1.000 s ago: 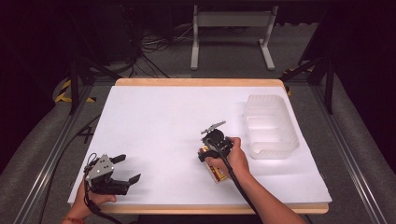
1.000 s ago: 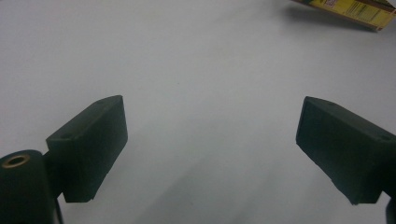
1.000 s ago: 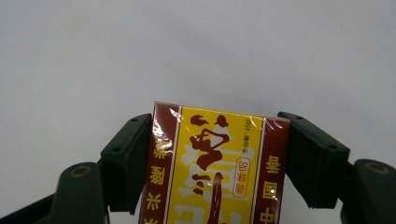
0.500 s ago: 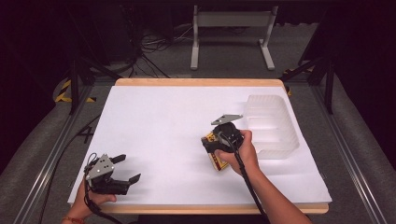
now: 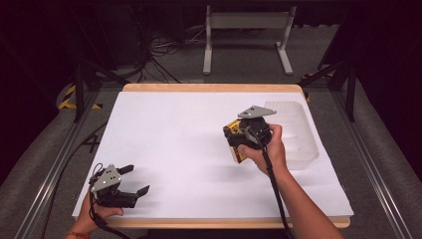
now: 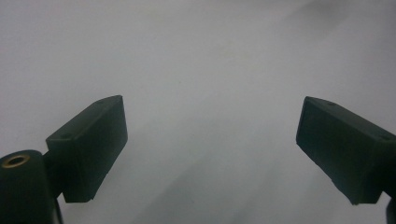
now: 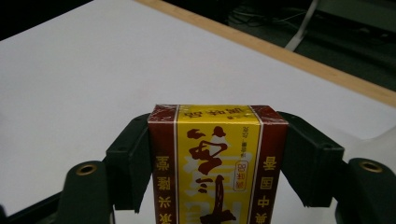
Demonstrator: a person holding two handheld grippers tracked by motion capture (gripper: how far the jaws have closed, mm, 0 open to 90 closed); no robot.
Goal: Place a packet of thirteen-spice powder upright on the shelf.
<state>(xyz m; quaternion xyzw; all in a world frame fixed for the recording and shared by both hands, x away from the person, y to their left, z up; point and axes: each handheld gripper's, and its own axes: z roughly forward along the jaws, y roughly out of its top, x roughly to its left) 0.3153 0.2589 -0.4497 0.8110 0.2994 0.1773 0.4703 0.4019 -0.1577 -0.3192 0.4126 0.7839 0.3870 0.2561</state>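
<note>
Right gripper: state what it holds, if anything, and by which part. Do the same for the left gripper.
The right gripper holds a yellow-and-maroon box, its jaws clamped on the box's two maroon side faces. The left gripper holds nothing; its jaws stand apart.
</note>
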